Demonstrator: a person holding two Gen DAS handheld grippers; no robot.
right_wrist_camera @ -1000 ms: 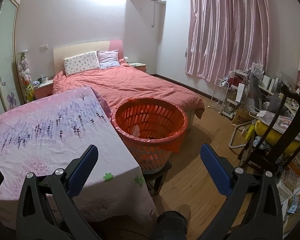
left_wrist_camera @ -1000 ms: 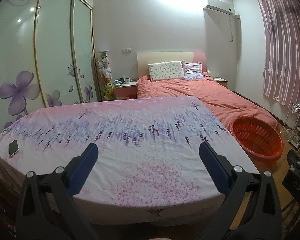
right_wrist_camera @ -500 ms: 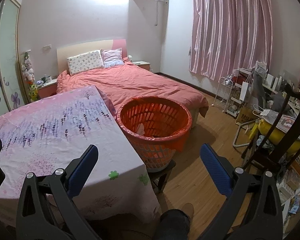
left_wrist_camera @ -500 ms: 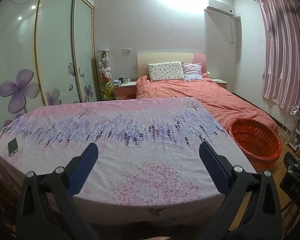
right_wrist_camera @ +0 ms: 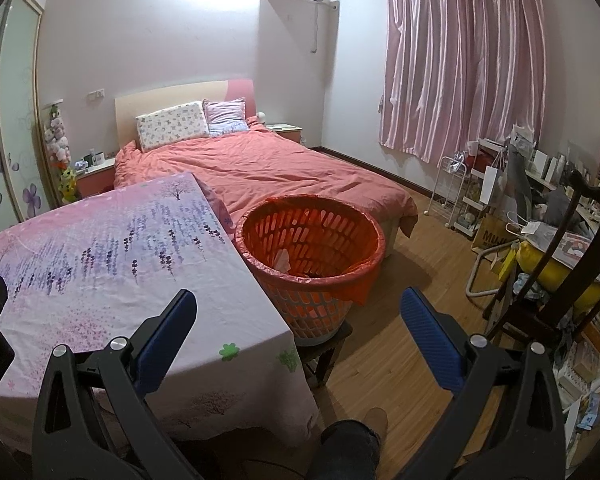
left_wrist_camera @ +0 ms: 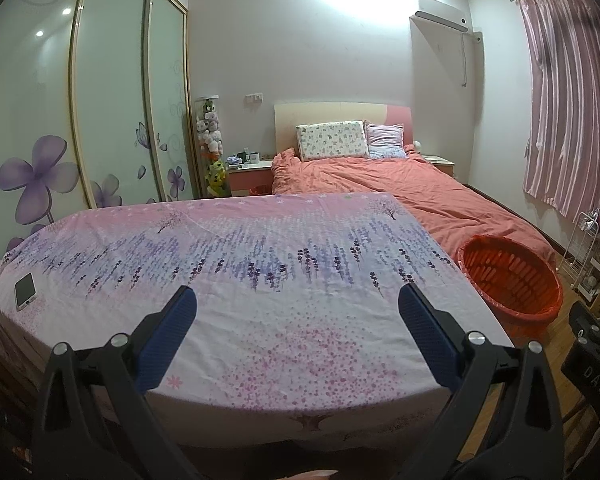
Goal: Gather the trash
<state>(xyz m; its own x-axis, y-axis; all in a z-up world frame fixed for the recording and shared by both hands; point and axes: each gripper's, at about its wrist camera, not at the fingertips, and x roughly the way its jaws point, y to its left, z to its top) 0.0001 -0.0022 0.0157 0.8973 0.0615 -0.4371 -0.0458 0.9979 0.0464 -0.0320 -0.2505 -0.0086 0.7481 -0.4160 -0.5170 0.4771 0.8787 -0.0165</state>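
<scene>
An orange plastic basket (right_wrist_camera: 312,264) lined with a red bag stands on a low stool beside the table; a pale crumpled scrap (right_wrist_camera: 282,259) lies inside it. The basket also shows at the right of the left wrist view (left_wrist_camera: 512,280). My left gripper (left_wrist_camera: 296,308) is open and empty above the near part of the table covered with a pink and purple floral cloth (left_wrist_camera: 260,264). My right gripper (right_wrist_camera: 298,312) is open and empty, near the table's corner, short of the basket.
A phone (left_wrist_camera: 25,291) lies at the table's left edge. A bed with a coral duvet (right_wrist_camera: 260,168) stands behind. A dark wooden chair (right_wrist_camera: 560,272) and cluttered shelves (right_wrist_camera: 480,192) are on the right. Wood floor (right_wrist_camera: 400,352) lies between the basket and the chair.
Both grippers have pulled back a little, so the table and basket look slightly farther away. Both stay open and empty.
</scene>
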